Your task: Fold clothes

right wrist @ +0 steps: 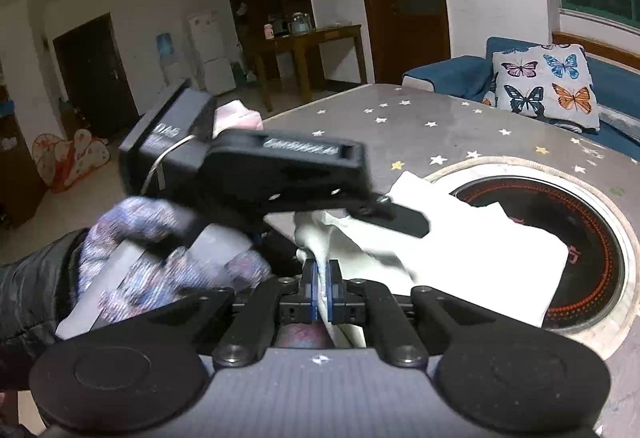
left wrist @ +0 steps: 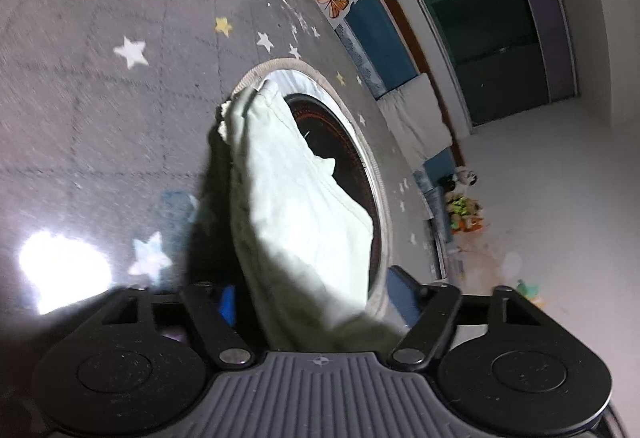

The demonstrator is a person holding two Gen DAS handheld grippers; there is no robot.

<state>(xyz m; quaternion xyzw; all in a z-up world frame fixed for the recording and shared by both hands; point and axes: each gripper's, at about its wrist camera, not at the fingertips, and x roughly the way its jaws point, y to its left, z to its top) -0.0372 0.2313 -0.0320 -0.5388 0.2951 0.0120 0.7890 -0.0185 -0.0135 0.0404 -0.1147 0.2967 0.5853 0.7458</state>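
Blurred white lettering on the left gripper (right wrist: 404, 217) is unreadable. The pale, creased garment (right wrist: 460, 238) (partly over the table's (right wrist: 440, 125) round black hob (right wrist: 592, 238)) is pinched in the closed right gripper (right wrist: 321, 290); whether the left jaws grip it cannot be told.

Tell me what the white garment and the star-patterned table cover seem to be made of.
The white garment looks like soft matte woven fabric, probably cotton: it creases and shows a stitched hem. The table cover looks like glossy plastic or vinyl with printed stars, since lamp glare reflects off it; which one is unclear.
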